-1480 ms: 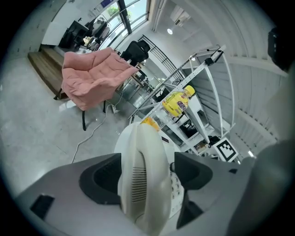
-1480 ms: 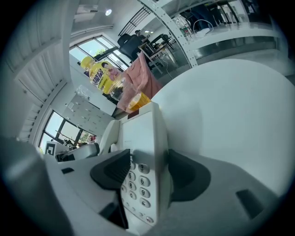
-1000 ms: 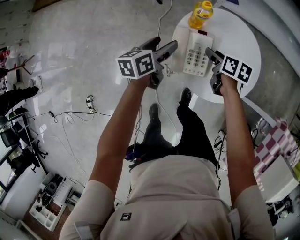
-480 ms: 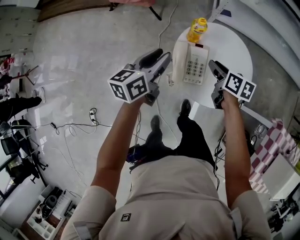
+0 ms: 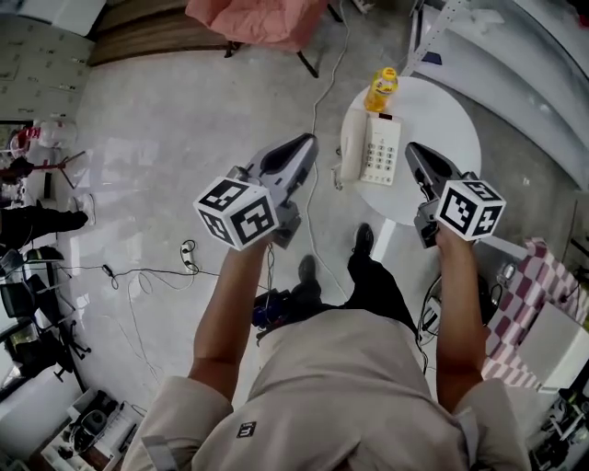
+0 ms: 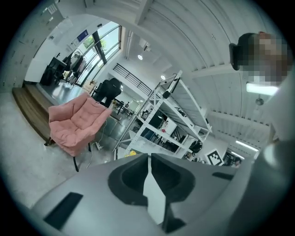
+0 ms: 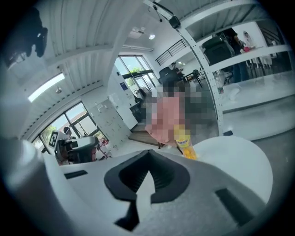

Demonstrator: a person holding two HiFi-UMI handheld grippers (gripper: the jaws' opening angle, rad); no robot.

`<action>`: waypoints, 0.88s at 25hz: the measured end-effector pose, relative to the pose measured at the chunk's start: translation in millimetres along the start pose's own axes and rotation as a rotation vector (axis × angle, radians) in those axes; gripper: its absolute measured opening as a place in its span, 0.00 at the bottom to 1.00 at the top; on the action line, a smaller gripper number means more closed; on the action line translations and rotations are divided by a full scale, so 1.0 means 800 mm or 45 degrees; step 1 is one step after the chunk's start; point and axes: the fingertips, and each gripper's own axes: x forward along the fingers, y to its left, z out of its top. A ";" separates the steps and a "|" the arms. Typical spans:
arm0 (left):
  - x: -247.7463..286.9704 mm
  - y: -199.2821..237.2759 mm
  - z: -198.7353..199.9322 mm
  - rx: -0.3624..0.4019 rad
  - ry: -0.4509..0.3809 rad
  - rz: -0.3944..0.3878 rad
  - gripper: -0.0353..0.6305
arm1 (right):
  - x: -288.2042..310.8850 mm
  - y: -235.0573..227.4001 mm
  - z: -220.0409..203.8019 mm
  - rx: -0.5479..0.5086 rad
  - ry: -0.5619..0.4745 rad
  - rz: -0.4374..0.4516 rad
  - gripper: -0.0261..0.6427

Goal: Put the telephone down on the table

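The white telephone (image 5: 373, 149) lies flat on the round white table (image 5: 446, 115), handset along its left side, keypad showing. Both grippers hang high above the floor, well clear of the phone. My left gripper (image 5: 308, 141) is left of the table; in the left gripper view (image 6: 148, 157) its jaws meet, having just closed on nothing. My right gripper (image 5: 411, 147) hovers over the table's near right edge; the right gripper view (image 7: 148, 154) shows its jaws also just closed and empty. Neither gripper view shows the phone.
A yellow bottle (image 5: 382, 89) stands at the table's far edge behind the phone, also seen in the right gripper view (image 7: 184, 140). A pink armchair (image 5: 253, 18) sits beyond. Cables (image 5: 184, 253) trail over the floor. White shelving (image 6: 170, 115) stands ahead of the left gripper.
Both grippers have risen away from the table and toward the head camera, and their jaws went from open to shut. The telephone stays on the table.
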 end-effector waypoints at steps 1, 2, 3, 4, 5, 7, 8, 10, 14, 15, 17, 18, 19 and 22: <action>-0.013 -0.010 0.008 0.005 -0.009 -0.009 0.09 | -0.010 0.016 0.004 -0.030 -0.007 0.008 0.02; -0.026 -0.021 0.016 0.012 -0.021 -0.020 0.09 | -0.021 0.033 0.008 -0.060 -0.017 0.013 0.02; -0.038 -0.032 0.024 0.023 -0.035 -0.035 0.09 | -0.033 0.050 0.013 -0.091 -0.030 0.016 0.02; -0.048 -0.042 0.031 0.039 -0.048 -0.051 0.09 | -0.045 0.064 0.018 -0.122 -0.047 0.016 0.02; -0.056 -0.053 0.036 0.057 -0.060 -0.067 0.09 | -0.055 0.075 0.024 -0.153 -0.068 0.015 0.02; -0.071 -0.072 0.041 0.093 -0.079 -0.094 0.09 | -0.078 0.094 0.032 -0.220 -0.119 0.009 0.02; -0.079 -0.082 0.042 0.109 -0.088 -0.106 0.09 | -0.091 0.105 0.037 -0.256 -0.147 0.008 0.02; -0.098 -0.103 0.046 0.141 -0.106 -0.130 0.09 | -0.117 0.127 0.045 -0.323 -0.195 0.008 0.02; -0.142 -0.141 0.061 0.212 -0.120 -0.158 0.09 | -0.163 0.175 0.057 -0.397 -0.266 0.002 0.02; -0.153 -0.151 0.065 0.229 -0.116 -0.158 0.09 | -0.173 0.188 0.058 -0.408 -0.280 0.001 0.02; -0.174 -0.168 0.072 0.260 -0.134 -0.178 0.09 | -0.193 0.214 0.058 -0.429 -0.298 0.003 0.02; -0.183 -0.175 0.074 0.273 -0.153 -0.195 0.09 | -0.203 0.224 0.057 -0.441 -0.304 0.003 0.02; -0.192 -0.184 0.077 0.288 -0.164 -0.207 0.09 | -0.212 0.234 0.056 -0.457 -0.309 -0.002 0.02; -0.217 -0.208 0.084 0.331 -0.170 -0.220 0.09 | -0.238 0.259 0.052 -0.498 -0.329 -0.021 0.02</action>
